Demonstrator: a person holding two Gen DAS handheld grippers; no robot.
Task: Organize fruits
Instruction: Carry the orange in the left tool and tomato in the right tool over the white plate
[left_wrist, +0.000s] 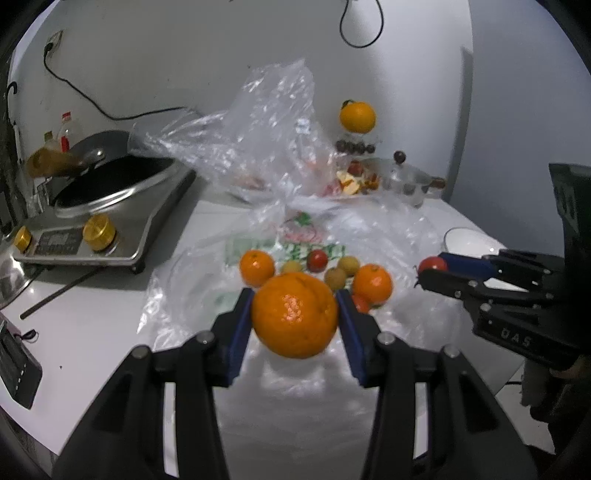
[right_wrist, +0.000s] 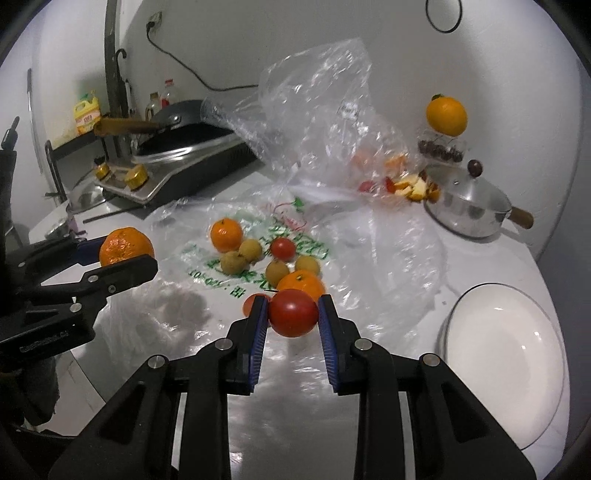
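So over on the far left there's a steel induction cooker (left_wrist: 110, 229) with gold knobs and a dark wok (right_wrist: 184, 122) sitting on it, wooden handle sticking out to the left, plus some bottles behind it against the wall. Next along, the left gripper (left_wrist: 294, 314) has its blue pads clamped on both sides of a big bumpy orange (left_wrist: 295, 314), jaws partly spread to fit it, and the orange is lifted clear of the counter; you can see the same thing from the right wrist view, where it sits out at the left edge. Under and behind that is a flattened clear plastic bag (right_wrist: 258, 236) with green and red print, and the loose fruit is lying on it: two smaller tangerines (right_wrist: 226, 233), a few tan longans (right_wrist: 233, 263) bunched between them, and a small tomato (right_wrist: 282, 248) in the middle of the pile. A second crumpled bag (right_wrist: 314, 110) stands up behind it. The right gripper (right_wrist: 293, 314) is closed down narrow on a red tomato (right_wrist: 293, 313), pads pressing both sides, held just above the bag near the front of the pile. Further right there's a stack of white plates (right_wrist: 502, 362) on the counter, and behind them a lidded steel pot (right_wrist: 469, 210), with cut fruit pieces just left of it. Above the pot, a yellow-orange citrus (right_wrist: 446, 115) is perched on a small stand by the wall.
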